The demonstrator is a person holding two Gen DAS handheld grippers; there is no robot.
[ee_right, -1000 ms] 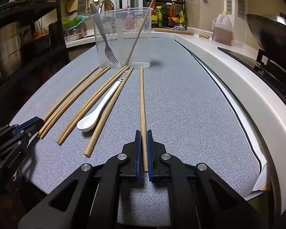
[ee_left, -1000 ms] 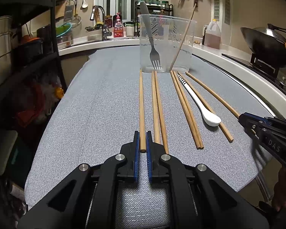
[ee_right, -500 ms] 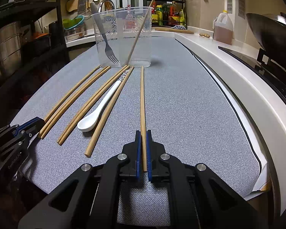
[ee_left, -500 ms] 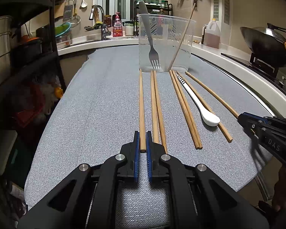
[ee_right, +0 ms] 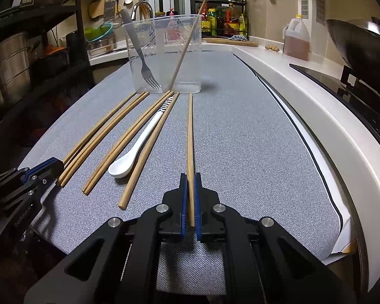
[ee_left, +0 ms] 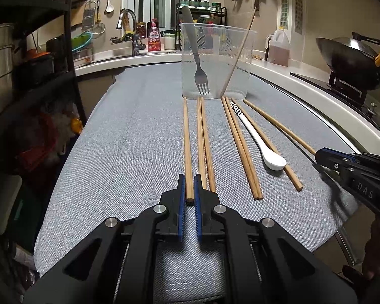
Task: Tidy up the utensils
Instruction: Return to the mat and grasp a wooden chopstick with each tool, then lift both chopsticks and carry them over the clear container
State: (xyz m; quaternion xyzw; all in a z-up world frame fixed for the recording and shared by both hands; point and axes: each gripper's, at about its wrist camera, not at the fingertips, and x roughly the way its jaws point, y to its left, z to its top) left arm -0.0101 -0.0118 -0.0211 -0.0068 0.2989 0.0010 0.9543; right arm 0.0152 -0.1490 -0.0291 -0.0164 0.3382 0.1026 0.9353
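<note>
The right gripper (ee_right: 189, 185) pinched a long wooden chopstick (ee_right: 190, 136) lying on the grey cloth-covered bench (ee_right: 240, 139), pointing toward the clear plastic cup (ee_right: 164, 53).
</note>
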